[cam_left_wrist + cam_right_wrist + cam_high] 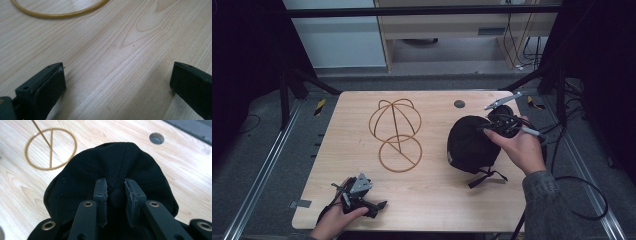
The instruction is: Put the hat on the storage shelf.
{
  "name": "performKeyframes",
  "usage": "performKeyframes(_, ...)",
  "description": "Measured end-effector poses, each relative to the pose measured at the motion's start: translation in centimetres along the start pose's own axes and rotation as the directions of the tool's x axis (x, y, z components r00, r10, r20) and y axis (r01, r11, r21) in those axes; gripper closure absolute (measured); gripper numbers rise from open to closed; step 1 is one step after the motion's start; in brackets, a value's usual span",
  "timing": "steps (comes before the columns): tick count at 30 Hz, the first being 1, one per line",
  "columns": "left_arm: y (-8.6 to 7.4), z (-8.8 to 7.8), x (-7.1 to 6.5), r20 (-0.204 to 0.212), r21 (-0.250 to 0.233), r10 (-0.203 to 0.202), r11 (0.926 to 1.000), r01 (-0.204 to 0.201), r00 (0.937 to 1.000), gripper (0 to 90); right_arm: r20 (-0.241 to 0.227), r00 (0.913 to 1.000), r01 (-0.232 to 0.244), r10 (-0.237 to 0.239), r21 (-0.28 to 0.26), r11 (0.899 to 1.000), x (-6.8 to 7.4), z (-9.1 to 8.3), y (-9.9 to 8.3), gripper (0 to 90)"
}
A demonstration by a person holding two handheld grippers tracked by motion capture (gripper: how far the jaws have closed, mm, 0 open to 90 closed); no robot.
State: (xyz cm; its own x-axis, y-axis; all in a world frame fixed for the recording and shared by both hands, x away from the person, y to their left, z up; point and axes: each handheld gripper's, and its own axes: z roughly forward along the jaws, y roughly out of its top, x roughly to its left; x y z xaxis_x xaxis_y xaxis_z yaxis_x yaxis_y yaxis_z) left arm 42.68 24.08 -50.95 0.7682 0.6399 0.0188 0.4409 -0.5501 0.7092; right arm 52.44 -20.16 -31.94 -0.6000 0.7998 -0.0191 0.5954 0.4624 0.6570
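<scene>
The left gripper (379,204) rests at the near-left edge of the pale wood-grain worktop (427,180), its 2 jaws spread wide over bare wood. The right gripper (116,191) pinches a fold of the black fabric cap (112,167) between its 2 nearly closed jaws, at the right side of the worktop. A brown wire cap-shaped frame (395,132) stands at centre, apart from the cap.

High view overlooks the table (432,200); gripper views skim it closely
</scene>
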Motion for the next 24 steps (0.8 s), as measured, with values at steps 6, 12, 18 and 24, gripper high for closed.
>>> performKeyframes(6,0.0,0.0,0.0,0.000,0.000,0.000,1.0000,0.000,1.0000,0.0,-0.001,0.9999,0.016,-0.016,-0.047,0.999,0.5,-1.3,0.4,73.3)
performKeyframes(12,0.0,0.0,0.0,-0.001,0.000,0.000,1.0000,0.000,1.0000,0.0,0.000,0.9993,0.038,-0.038,-0.082,0.996,1.0,-2.5,1.1,73.4)
performKeyframes(18,0.0,0.0,0.0,0.000,0.000,0.000,1.0000,0.000,1.0000,0.0,0.011,0.9983,0.058,-0.057,-0.138,0.989,1.8,-4.3,2.2,73.4)
performKeyframes(24,0.0,0.0,0.0,0.000,0.000,0.000,1.0000,0.000,1.0000,0.0,0.015,0.9975,0.071,-0.070,-0.170,0.983,2.5,-5.6,3.1,73.4)
